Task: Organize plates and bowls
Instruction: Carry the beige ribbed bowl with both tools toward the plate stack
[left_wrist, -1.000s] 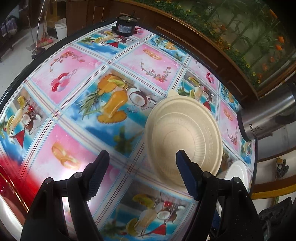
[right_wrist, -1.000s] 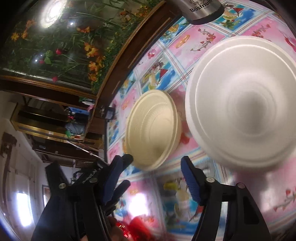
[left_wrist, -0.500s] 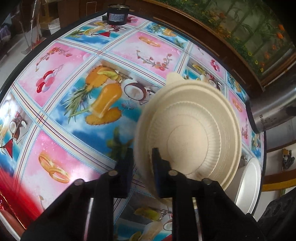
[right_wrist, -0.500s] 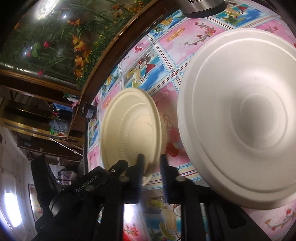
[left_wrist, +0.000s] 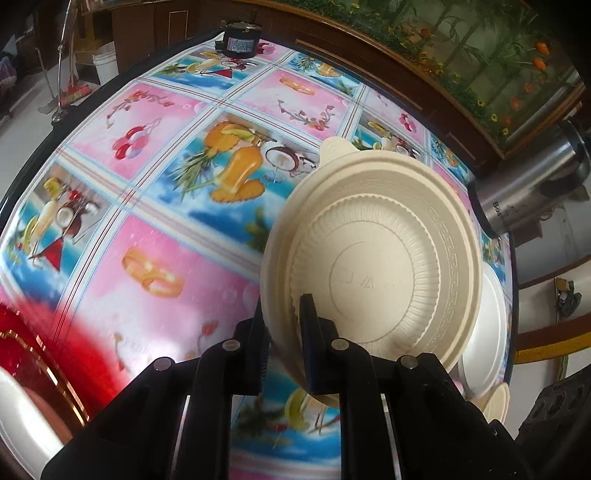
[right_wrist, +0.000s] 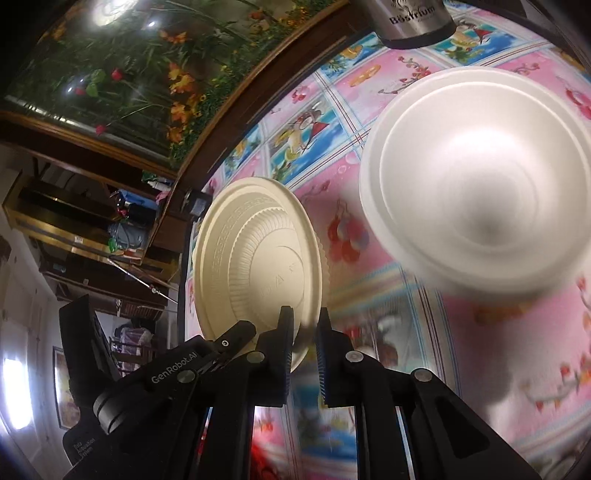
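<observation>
Grip on the cream bowl (left_wrist: 373, 258) is double: the left tool (left_wrist: 282, 321) is pinched tight on the near rim, one pad outside the wall and one inside, while the right tool (right_wrist: 304, 332) is nipped narrow on the rim at another spot. The bowl is tilted up on edge over the patterned bench (left_wrist: 155, 206), its ribbed inside turned to the left camera, and it looks clear of the cloth, though its lower edge is hidden behind the tool. The white foam plate (right_wrist: 476, 177) lies upside down just beside it, and a steel flask (right_wrist: 413, 18) stands at the far edge.

To do this step well, I would move both hands as one, so the thin rim is not twisted or cracked between two clamps. Keep the pinch shallow but firm; a light disposable bowl will likely flex and may slip if swung fast. Level it before lowering, and release one tool only once the bowl is seated
</observation>
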